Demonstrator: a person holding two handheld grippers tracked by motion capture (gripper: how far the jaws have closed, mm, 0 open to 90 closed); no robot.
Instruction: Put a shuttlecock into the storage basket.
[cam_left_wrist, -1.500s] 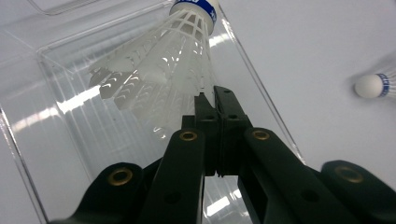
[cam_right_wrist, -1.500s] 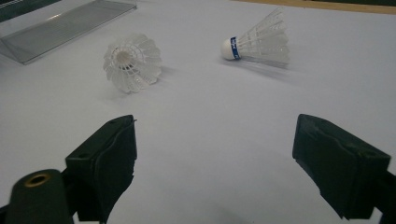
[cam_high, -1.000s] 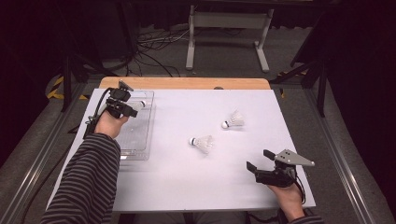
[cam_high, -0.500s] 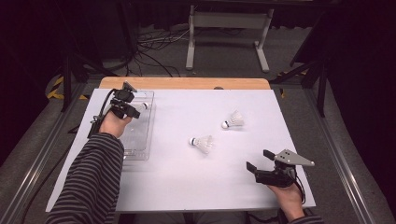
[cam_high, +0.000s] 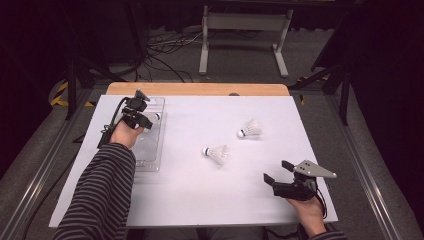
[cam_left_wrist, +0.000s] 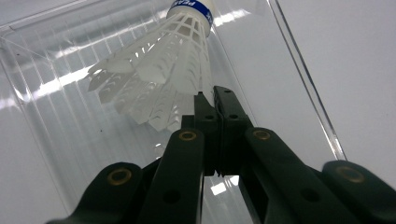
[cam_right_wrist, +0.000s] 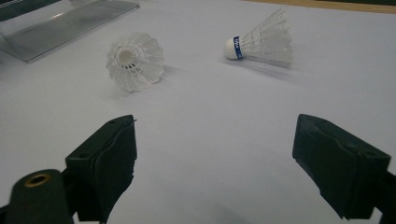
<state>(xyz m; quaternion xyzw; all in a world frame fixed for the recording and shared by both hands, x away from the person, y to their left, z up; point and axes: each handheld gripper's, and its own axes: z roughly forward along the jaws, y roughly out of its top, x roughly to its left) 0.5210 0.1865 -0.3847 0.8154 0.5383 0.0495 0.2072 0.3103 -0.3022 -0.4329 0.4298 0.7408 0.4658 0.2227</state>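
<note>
My left gripper is over the far end of a clear plastic tray. It is shut on the skirt rim of a white plastic shuttlecock with a blue band on its cork. That shuttlecock points away from the left gripper, over the tray. Two more shuttlecocks lie on the white table: one at the centre, one farther right. My right gripper rests open near the front right edge, with both shuttlecocks well beyond its jaws.
The white sheet covers the table, with a wooden strip along the far edge. The tray's corner appears at the far left of the right gripper view. Cables and a metal stand sit on the floor behind.
The left hand has shifted slightly to the right and nearer over the tray, still holding the shuttlecock. The right gripper and the two loose shuttlecocks have not moved.
</note>
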